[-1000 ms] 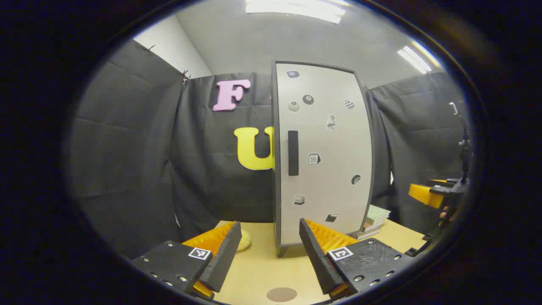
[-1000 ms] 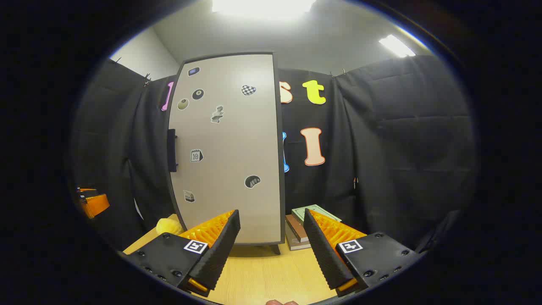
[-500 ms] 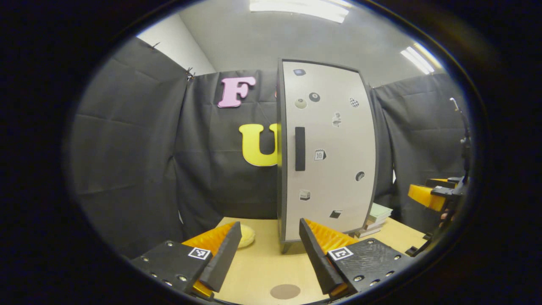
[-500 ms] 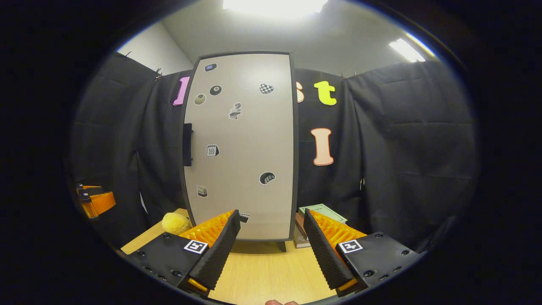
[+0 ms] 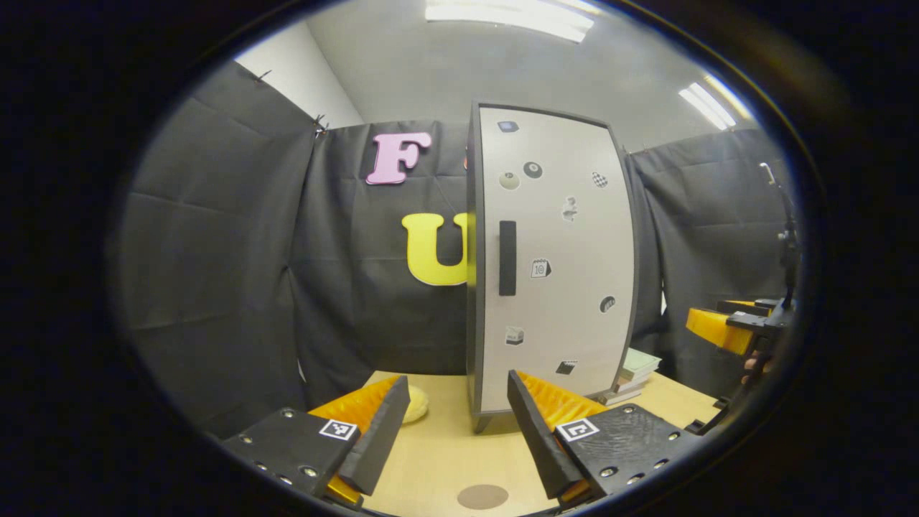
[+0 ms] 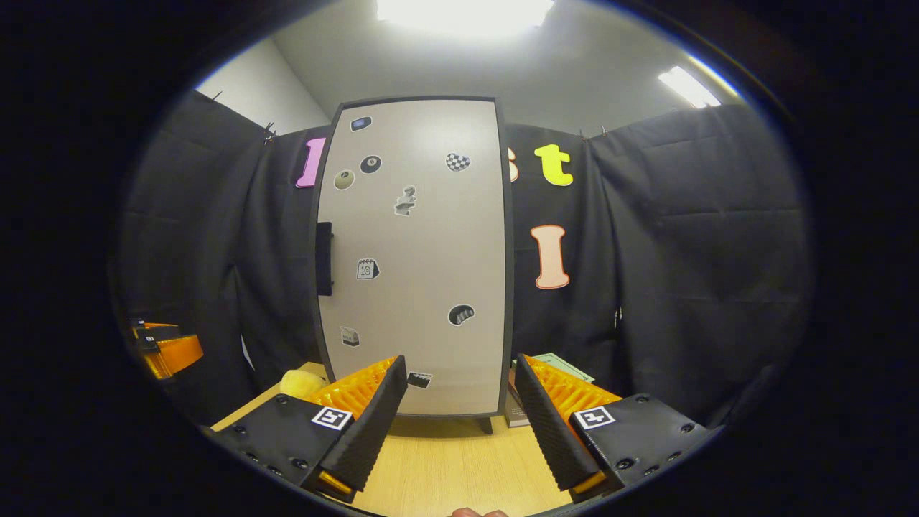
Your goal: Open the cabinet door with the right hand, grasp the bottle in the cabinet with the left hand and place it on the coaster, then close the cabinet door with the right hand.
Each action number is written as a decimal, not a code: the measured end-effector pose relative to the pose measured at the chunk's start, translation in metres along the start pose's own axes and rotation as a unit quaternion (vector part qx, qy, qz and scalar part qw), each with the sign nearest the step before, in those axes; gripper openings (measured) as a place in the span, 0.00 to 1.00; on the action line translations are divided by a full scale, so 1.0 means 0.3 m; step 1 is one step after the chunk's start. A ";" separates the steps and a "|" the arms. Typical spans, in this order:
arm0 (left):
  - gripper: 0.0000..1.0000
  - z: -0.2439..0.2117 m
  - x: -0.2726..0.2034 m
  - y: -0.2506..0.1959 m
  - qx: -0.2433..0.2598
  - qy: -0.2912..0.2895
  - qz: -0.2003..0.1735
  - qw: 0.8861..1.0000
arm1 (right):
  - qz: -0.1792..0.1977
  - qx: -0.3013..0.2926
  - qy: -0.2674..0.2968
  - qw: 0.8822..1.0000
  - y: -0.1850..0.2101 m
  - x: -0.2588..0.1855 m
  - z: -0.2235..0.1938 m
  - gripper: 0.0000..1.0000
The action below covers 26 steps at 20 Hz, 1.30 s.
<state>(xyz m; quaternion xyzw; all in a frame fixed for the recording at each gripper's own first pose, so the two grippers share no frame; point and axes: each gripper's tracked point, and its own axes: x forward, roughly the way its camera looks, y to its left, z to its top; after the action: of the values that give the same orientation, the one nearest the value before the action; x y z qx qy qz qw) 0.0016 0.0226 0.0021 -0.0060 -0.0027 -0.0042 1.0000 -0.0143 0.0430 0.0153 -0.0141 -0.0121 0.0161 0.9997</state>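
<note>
Cabinets we count: one tall grey cabinet [image 5: 553, 266] with a dark bar handle [image 5: 507, 258], door shut as before, contents hidden. One round brown coaster [image 5: 482, 496] lies on the pale wooden counter [image 5: 445, 452]. Left tongs [image 5: 454, 431] and right tongs [image 6: 459, 424] stay spread, empty.

Readable marks are few. On the cabinet door [image 5: 556, 266], straight ahead of my left gripper [image 5: 458, 424], a small calendar sticker [image 5: 540, 268] carries the number 10; the same sticker [image 6: 367, 269] sits ahead and slightly left of my right gripper [image 6: 459, 420], number 10 again. The round black ball sticker [image 5: 533, 169], high on the door, has a white spot with a digit too small to make out. The other stickers are pictures, no text I can read. Square black-and-white coded tags [image 5: 577, 429] ride on my own gripper's finger blocks; patterns only, no letters.
</note>
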 end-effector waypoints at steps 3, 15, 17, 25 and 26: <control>0.82 0.003 0.011 -0.013 0.001 -0.003 -0.005 1.000 | -0.004 -0.001 0.000 1.000 -0.014 0.012 0.007 0.96; 0.82 -0.048 0.041 0.015 -0.009 0.008 0.007 1.000 | 0.031 -0.015 -0.019 0.999 0.085 0.115 0.152 0.96; 0.83 -0.034 0.037 0.018 -0.019 0.004 0.005 1.000 | 0.052 -0.011 -0.012 0.999 0.136 0.148 0.190 0.96; 0.82 -0.091 0.003 0.169 -0.021 0.020 0.054 0.998 | 0.105 -0.027 -0.013 0.994 0.367 0.315 0.306 0.97; 0.82 -0.100 0.002 0.189 -0.024 0.022 0.061 0.998 | 0.112 -0.028 -0.011 0.993 0.410 0.342 0.309 0.94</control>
<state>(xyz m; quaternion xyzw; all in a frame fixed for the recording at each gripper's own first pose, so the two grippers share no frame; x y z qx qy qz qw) 0.0028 0.0789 -0.0284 -0.0298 0.0197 0.0568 0.9977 0.0819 0.1719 0.1068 -0.0436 -0.0222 0.1280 0.9906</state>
